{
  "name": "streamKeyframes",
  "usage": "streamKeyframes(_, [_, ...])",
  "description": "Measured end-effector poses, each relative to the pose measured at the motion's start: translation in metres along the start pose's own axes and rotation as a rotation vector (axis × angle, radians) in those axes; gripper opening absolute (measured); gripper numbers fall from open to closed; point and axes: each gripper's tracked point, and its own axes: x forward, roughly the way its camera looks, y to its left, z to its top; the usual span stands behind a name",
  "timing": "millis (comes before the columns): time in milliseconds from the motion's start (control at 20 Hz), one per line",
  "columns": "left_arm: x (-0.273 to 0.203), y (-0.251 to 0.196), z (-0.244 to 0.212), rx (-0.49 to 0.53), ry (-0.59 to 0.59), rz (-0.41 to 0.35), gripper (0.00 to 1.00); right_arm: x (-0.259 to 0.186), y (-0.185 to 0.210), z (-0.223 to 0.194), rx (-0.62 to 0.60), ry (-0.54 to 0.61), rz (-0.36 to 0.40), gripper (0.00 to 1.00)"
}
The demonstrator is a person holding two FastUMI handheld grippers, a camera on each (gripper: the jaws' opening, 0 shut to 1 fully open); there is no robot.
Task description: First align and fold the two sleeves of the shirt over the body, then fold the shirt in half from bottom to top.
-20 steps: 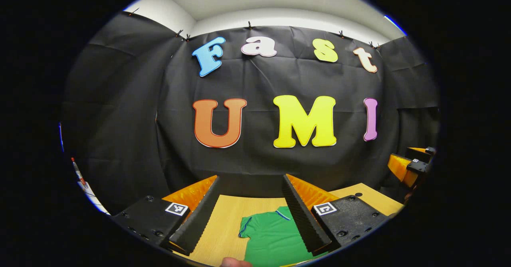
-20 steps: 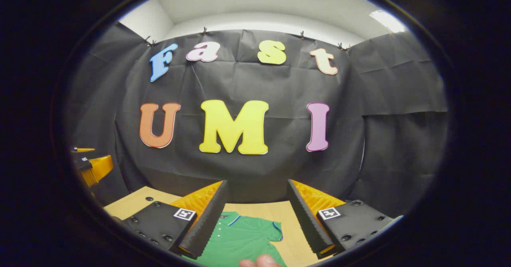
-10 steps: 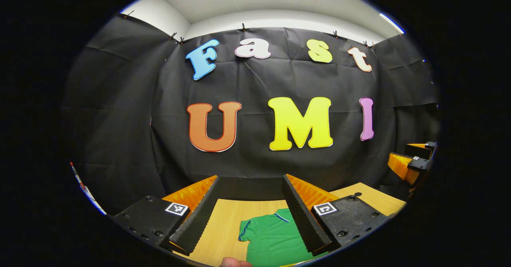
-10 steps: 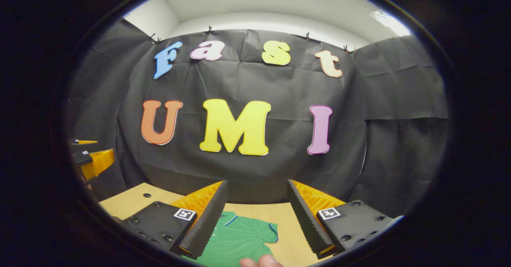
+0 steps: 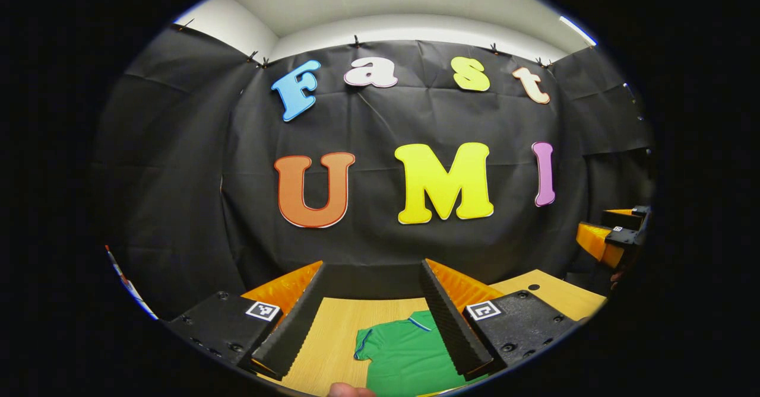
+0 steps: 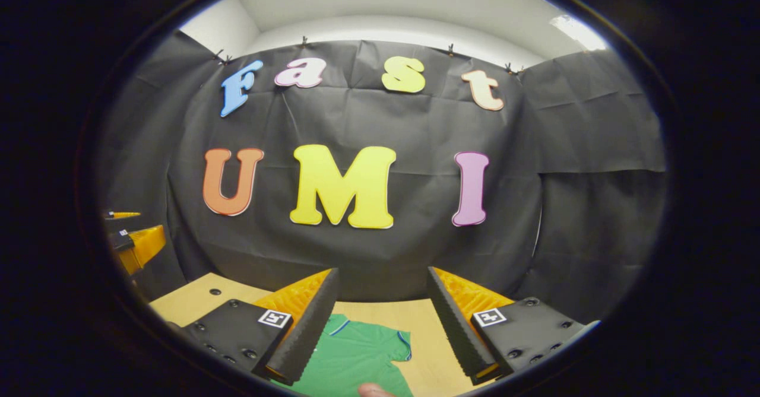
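Left gripper [image 5: 373, 311]: jaws spread wide, grasping nothing, held above the counter [image 5: 332, 337] and pointed toward the booth wall. Between and below its two fingers lies the green polo shirt [image 5: 407, 355], flat on the wood. The shirt's near short sleeve, edged in blue, spreads out between the fingers. The collar end points toward the wall, and part of the body passes behind the finger on the view's right side. No contact between fingers and cloth.

Right gripper [image 6: 383, 317]: jaws likewise released and wide apart, empty, raised above the counter [image 6: 427, 326]. The same polo shirt [image 6: 350, 358] lies below, nearer the finger on the view's left. Its collar, with blue trim, is just beside that finger, and one blue-edged short sleeve reaches toward the middle of the gap. The sleeve lies spread out to the side, not folded over the body.

Fingertip [image 5: 350, 391]: a person's fingertip shows at the bottom edge of the left gripper view; another [image 6: 374, 391] shows at the bottom of the right gripper view.

Open room: bare light wood surrounds the shirt on the sides that show, with a strip of counter between collar and the black cloth wall [image 5: 178, 177]. The far counter edge meets that wall.

The right gripper also shows at the right rim of the left gripper view, well apart, and the left gripper [image 6: 133, 245] at the left rim of the right gripper view.
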Motion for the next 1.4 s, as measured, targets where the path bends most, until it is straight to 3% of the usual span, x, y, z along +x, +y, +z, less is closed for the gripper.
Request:
streamKeyframes(250, [-0.001, -0.007, -0.012, -0.010, 0.024, -0.020, 0.98, 0.002, -0.012, -0.020, 0.009, 0.051, -0.008, 0.93])
streamKeyframes(650, [-0.006, -0.018, -0.032, -0.016, 0.065, -0.037, 0.98, 0.007, -0.010, -0.060, 0.006, 0.166, 0.041, 0.93])
streamKeyframes(1400, [-0.009, -0.049, -0.048, 0.007, 0.137, -0.060, 0.98, 0.062, -0.052, -0.149, 0.006, 0.363, 0.101, 0.95])
